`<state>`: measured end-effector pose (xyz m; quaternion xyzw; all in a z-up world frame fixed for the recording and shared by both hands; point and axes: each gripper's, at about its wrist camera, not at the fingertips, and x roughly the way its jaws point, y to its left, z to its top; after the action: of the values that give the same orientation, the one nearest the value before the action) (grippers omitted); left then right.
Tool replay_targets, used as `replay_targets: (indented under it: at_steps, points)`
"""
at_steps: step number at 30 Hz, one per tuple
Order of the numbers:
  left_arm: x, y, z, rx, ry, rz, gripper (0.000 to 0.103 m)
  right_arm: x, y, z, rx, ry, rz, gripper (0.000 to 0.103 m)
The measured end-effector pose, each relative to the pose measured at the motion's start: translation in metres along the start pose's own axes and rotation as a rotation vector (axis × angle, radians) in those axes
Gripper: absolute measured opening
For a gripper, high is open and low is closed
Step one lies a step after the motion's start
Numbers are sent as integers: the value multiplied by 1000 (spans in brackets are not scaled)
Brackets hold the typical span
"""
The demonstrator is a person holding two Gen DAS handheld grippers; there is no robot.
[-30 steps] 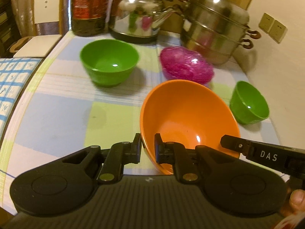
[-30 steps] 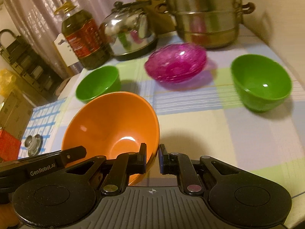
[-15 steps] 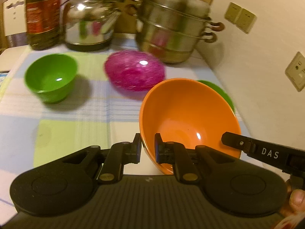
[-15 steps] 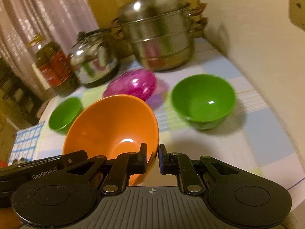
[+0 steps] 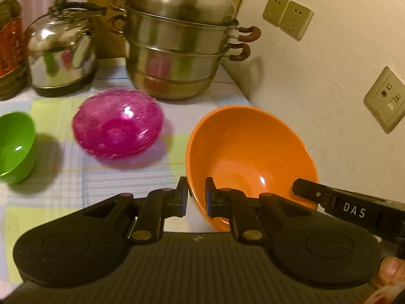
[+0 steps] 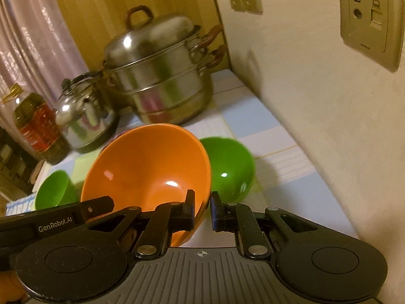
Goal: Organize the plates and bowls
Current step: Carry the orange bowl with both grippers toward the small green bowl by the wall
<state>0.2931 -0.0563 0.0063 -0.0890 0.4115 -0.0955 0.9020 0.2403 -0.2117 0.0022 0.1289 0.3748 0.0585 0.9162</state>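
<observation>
The left gripper and the right gripper are each pinching the rim of the orange bowl, holding it tilted above the checked cloth. Just behind it a green bowl is sitting; the pink bowl and a second green bowl are lying to the left, before the steamer and kettle
</observation>
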Motion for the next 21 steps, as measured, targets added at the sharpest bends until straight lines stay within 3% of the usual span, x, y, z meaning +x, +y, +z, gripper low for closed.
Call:
replay_targets:
  at_steps: [11, 21]
  points:
    - [60, -18, 32, 35, 50, -18, 12, 43, -39, 31, 36, 16, -41, 12]
    - [92, -18, 33, 49, 90, -5, 12, 75, -52, 33, 29, 52, -62, 12]
